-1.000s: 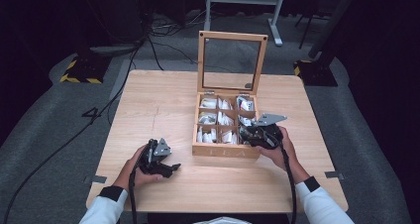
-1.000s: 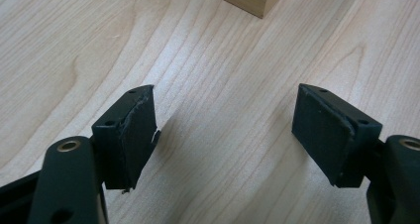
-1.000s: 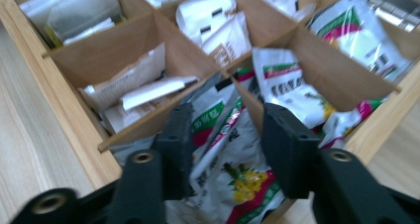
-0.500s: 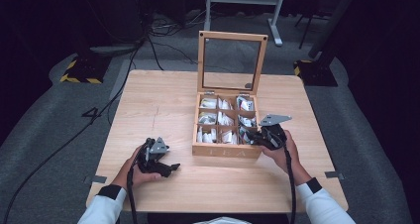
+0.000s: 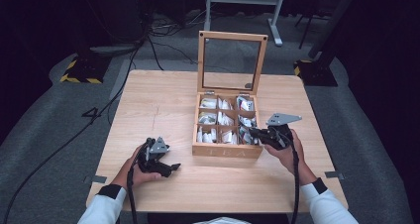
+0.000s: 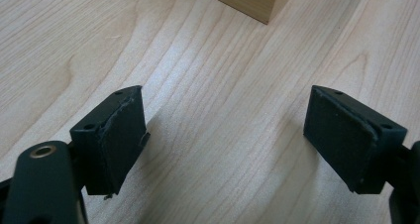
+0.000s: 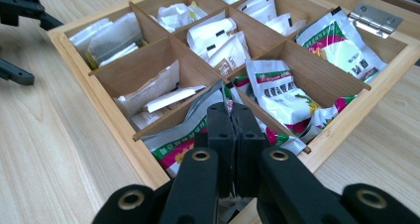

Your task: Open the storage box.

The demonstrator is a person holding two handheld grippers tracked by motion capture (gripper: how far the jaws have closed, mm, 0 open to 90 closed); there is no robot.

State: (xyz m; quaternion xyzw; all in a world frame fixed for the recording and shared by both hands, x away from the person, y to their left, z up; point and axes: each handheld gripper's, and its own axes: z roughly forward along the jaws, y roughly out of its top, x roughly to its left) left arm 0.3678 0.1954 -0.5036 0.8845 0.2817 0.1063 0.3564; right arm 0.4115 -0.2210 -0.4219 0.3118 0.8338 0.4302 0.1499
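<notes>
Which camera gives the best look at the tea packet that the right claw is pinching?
The right gripper view: the right claw is shut on the green-and-white tea packet, whose print shows close up. In the high view the packet is a small blur in the wooden tea box. The left gripper view shows table and a box corner.

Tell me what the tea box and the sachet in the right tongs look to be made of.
Tea box: pale unpainted wood, going by its visible grain, with a metal hinge.
Sachet: glossy printed foil or plastic, likely; it is crinkled and shiny. The right tongs are shut on its edge.
</notes>
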